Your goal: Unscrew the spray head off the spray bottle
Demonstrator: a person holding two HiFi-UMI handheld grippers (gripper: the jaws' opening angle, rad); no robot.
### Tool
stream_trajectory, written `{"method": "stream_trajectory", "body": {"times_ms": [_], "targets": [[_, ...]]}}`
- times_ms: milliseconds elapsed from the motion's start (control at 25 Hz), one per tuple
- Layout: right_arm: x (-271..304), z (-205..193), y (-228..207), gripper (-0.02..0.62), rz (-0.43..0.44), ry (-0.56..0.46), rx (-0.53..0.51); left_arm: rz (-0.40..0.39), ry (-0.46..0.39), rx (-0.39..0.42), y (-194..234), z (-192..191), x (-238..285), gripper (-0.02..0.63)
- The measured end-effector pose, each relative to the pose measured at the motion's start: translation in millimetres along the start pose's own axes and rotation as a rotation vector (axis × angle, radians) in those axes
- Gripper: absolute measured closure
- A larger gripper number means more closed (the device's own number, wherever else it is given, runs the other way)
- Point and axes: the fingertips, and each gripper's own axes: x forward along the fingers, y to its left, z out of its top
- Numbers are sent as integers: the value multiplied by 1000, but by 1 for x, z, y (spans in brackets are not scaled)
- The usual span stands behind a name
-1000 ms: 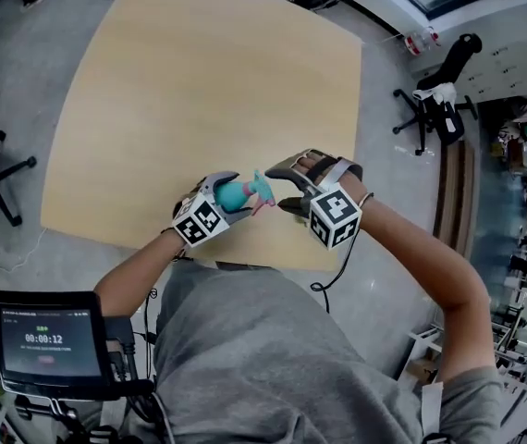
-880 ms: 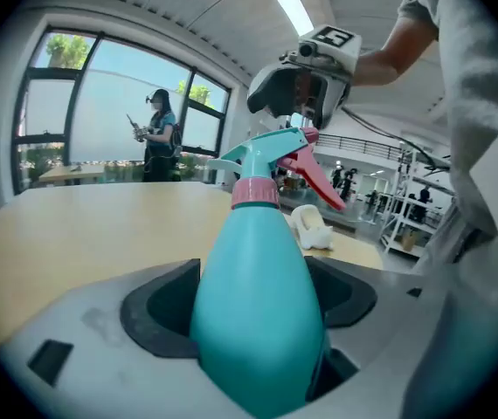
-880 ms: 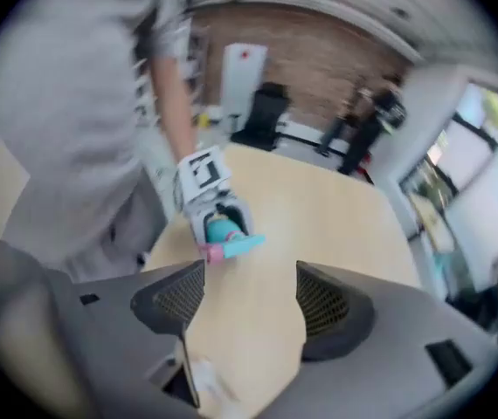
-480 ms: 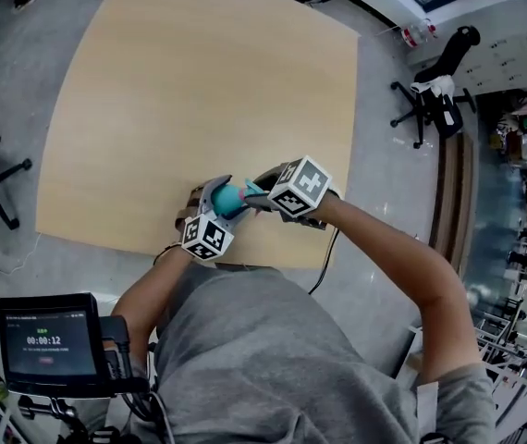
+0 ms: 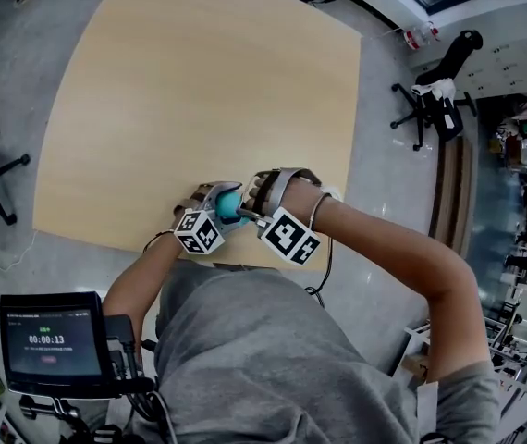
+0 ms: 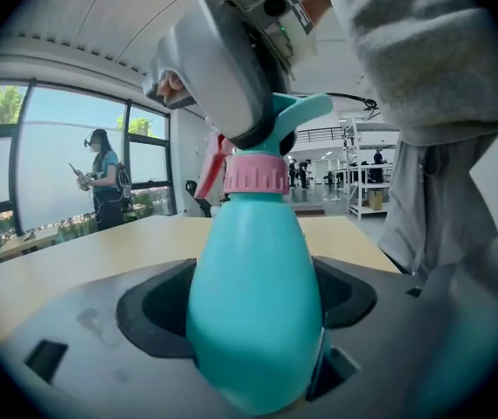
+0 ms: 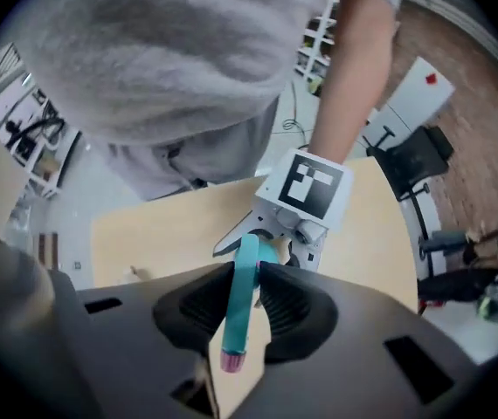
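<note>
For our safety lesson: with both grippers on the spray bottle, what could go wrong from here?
The right gripper has just been closing its jaws on the thin spray head; twisting may slip or crack it. The left gripper holds the rounded bottle near the table edge; it could drop.

My head camera looks steeply down from above my shoulders, well back, taking in the whole counter [image 5: 199, 81] and both arms. The camera on my left gripper [image 5: 217, 202] sits close behind its jaws, facing nearly level across the counter. The one on my right gripper [image 5: 251, 209] looks along jaws that have just been closing on the spray head [image 7: 242, 295], back toward my torso. All three share the spray bottle [image 6: 253, 304].
</note>
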Motion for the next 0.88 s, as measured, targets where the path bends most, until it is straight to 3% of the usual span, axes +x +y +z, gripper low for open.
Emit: {"method": "stream_trajectory", "body": {"times_ms": [120, 200, 400, 480, 600, 680, 720, 760, 840, 880], "targets": [[-2, 0, 7, 505, -17, 57, -225, -69, -5, -20, -7, -1, -1, 245], [-3, 0, 9, 507, -30, 78, -320, -121, -3, -52, -12, -2, -1, 245], [-2, -5, 6, 509, -52, 85, -372, -301, 64, -116, -27, -4, -7, 238], [0, -8, 2, 509, -67, 90, -385, -400, 103, -123, -34, -1, -16, 141], [5, 1, -1, 509, -85, 73, -405, -454, 202, -27, -37, -10, -25, 129], [7, 11, -4, 508, -74, 49, -329, -400, 222, 68, -32, -16, -21, 242], [7, 13, -6, 506, -66, 37, -243, -367, 210, 86, -30, -16, -18, 242], [6, 12, -9, 484, -61, 28, -123, -331, 191, 81, -29, -15, -16, 245], [-1, -2, -15, 332, -70, 8, 206, -226, 155, 33, -23, -11, -10, 245], [-8, -13, -16, 330, -88, -13, 403, -149, 142, -3, -17, -9, -7, 245]]}}
